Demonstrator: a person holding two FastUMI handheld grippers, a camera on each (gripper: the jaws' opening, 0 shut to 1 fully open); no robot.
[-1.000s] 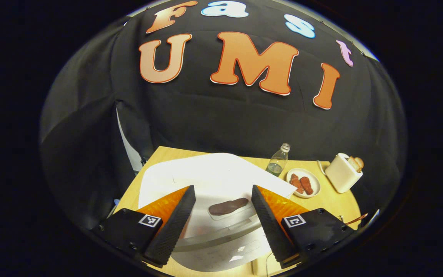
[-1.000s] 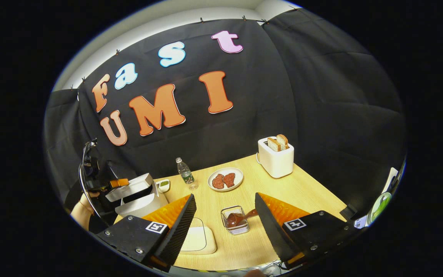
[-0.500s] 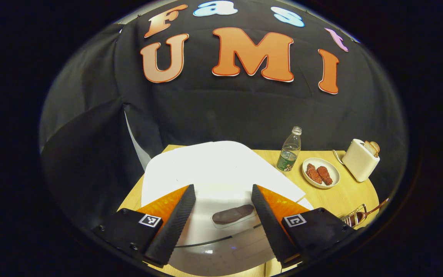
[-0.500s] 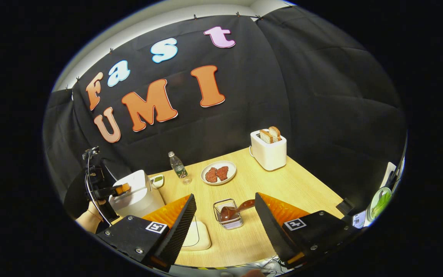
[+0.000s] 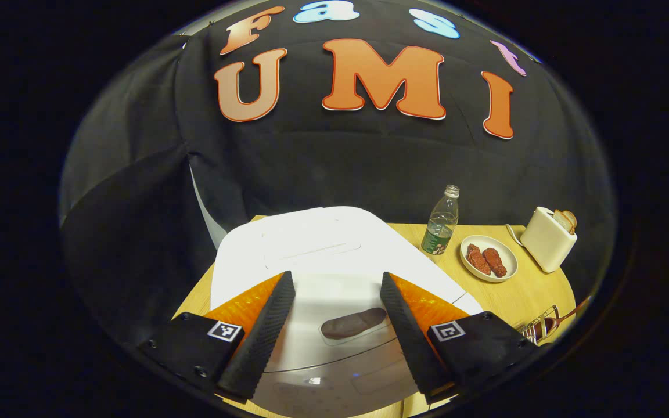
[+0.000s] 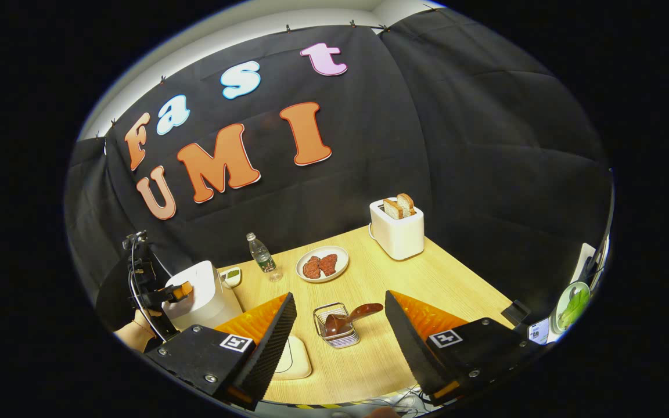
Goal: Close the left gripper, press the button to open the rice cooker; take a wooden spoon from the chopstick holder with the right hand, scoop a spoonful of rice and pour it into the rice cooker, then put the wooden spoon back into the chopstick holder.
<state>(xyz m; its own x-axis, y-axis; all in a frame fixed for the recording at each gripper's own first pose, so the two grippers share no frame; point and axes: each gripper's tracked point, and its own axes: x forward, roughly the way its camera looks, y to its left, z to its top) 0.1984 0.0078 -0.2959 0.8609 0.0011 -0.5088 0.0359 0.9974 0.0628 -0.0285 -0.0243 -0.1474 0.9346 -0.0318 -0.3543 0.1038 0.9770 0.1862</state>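
Note:
A white rice cooker [image 5: 323, 249] stands with its lid down, and its dark oval button [image 5: 353, 323] lies between my left gripper's [image 5: 335, 277] open fingers, which hover just above the lid. In the right gripper view the left gripper [image 6: 177, 289], held by a hand [image 6: 134, 334], sits over the rice cooker [image 6: 204, 296]. My right gripper [image 6: 339, 296] is open above the table with nothing in it. Beyond it stands the wire chopstick holder [image 6: 334, 331] with the wooden spoon [image 6: 358, 314] leaning out to the right. A cream rice dish [image 6: 294, 359] is partly hidden by one finger.
On the wooden table [image 6: 427, 278] stand a water bottle [image 6: 262, 255], a plate of meat [image 6: 323, 264], a white toaster with bread [image 6: 397, 229] and a small dish of greens [image 6: 231, 274] behind the cooker. Black cloth walls close in the back and the sides.
The cooker's lid, raised a second ago, has come down shut under the left gripper. The right gripper has shifted a little, so the holder and spoon now sit further left in its view.

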